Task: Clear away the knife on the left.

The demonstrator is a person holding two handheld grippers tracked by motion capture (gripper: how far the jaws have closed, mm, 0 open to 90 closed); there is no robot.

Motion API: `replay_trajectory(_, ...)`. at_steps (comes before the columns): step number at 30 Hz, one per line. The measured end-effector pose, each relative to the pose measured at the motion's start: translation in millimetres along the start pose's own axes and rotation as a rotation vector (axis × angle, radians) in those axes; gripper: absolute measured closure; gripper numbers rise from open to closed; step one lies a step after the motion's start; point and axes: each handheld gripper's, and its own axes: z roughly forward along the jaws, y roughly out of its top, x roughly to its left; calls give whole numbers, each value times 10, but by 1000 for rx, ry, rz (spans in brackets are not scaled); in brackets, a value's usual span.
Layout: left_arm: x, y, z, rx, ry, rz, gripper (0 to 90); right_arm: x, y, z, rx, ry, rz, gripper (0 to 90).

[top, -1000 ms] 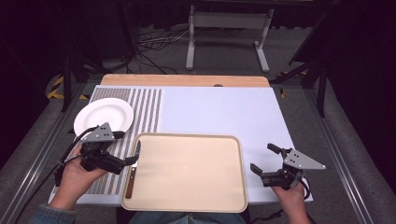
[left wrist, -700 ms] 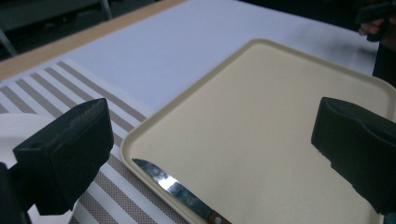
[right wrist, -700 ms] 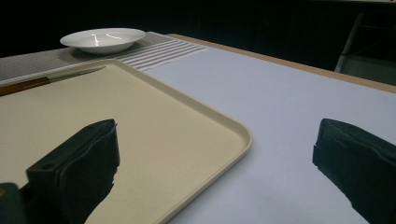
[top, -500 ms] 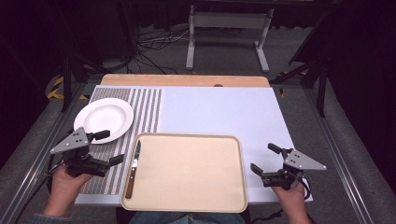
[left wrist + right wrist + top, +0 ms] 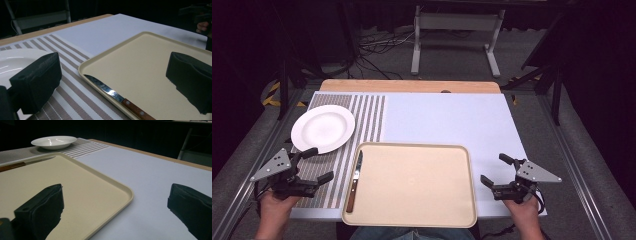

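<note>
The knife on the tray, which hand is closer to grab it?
The left. The knife lies along the tray's left edge, right beside the open left gripper. The right gripper sits past the tray's far side.

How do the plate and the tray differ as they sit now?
The plate is round and white; the tray is rectangular and beige. The plate is bare and rests on the striped mat; the tray carries a knife along its left edge. Neither is touched by a gripper.
</note>
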Motion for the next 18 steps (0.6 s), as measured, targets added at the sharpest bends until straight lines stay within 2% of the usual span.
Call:
replay_trajectory(3, 49, -95, -36, -15, 6, -10, 10, -3, 0, -5, 0, -4, 2, 10)
replay_trajectory(7, 99, -182, -42, -25, 6, -48, 10, -5, 1, -3, -1, -3, -2, 10)
replay_trajectory(11, 141, -281, -3, -3, 0, -51, 4, -5, 3, -8, -2, -2, -4, 10)
replay_trajectory(13, 168, -323, 7, 18, 23, -38, 4, -6, 3, -8, -3, 0, -5, 10)
replay_trajectory(16, 210, -353, -5, 10, 20, -52, 3, -5, 1, -5, -1, 4, -5, 10)
replay_trajectory(18, 205, -356, 0, 15, 17, -47, 3, -9, -1, -5, 0, 4, -5, 10)
